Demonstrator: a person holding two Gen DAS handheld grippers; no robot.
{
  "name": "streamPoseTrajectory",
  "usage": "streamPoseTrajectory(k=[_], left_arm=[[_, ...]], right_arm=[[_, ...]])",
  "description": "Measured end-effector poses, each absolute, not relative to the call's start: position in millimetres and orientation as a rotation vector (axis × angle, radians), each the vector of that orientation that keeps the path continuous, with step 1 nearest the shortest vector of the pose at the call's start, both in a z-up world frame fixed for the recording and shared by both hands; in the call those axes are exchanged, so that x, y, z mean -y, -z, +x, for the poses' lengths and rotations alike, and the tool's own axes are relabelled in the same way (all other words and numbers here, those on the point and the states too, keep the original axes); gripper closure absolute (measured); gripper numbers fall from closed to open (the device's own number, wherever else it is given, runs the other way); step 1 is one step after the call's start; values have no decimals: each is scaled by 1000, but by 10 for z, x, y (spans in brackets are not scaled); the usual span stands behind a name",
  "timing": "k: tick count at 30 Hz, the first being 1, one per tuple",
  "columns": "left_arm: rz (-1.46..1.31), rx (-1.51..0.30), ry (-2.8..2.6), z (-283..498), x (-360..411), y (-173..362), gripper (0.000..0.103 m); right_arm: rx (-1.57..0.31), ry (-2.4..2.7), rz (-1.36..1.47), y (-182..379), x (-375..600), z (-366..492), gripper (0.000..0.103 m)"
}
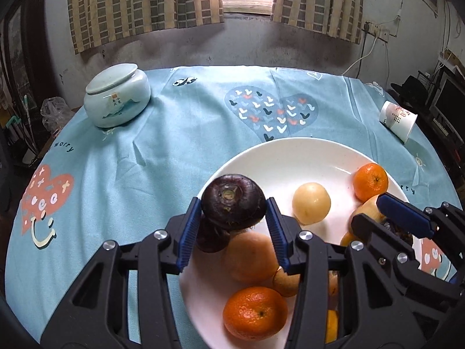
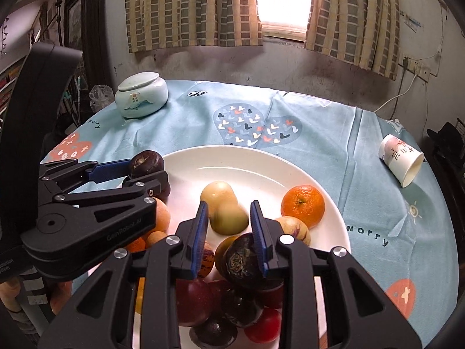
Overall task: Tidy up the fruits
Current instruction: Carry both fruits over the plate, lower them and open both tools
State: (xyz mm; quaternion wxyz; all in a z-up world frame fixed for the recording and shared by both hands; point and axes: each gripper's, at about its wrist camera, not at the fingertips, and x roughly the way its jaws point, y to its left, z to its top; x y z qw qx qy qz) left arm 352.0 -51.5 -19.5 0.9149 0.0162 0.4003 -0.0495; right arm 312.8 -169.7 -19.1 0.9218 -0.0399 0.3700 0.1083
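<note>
A large white plate (image 1: 290, 154) on the blue tablecloth holds several fruits: oranges, pale yellow fruits, dark purple ones. My left gripper (image 1: 234, 208) is shut on a dark purple fruit (image 1: 232, 200) and holds it over the plate's left edge; it also shows in the right wrist view (image 2: 146, 160). My right gripper (image 2: 229, 218) hangs over the fruit pile, its jaws parted around a yellow-green fruit (image 2: 228, 216) with a gap on each side. A dark purple fruit (image 2: 241, 257) lies under its right finger. An orange (image 2: 302, 205) sits at the plate's right.
A pale green lidded ceramic jar (image 1: 117, 99) stands at the table's far left. A paper cup (image 1: 398, 119) lies on its side at the far right. The tablecloth (image 1: 174, 133) covers a round table below a curtained window.
</note>
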Motion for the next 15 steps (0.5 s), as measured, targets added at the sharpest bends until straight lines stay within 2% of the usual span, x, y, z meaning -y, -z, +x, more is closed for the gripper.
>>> streamPoseTrajectory(k=[1, 3, 4, 15], left_arm=[[32, -823, 101, 3519, 510, 195, 52], [28, -820, 89, 3523, 486, 191, 45], [20, -818, 89, 3524, 471, 183, 42], [-3, -790, 78, 3482, 381, 24, 38]], right_arm=[[-761, -218, -87, 190, 1692, 3131, 66], [-748, -188, -95, 181, 1718, 3127, 53], [-743, -192, -86, 164, 1742, 3122, 53], [-690, -187, -22, -79, 1911, 3037, 53]])
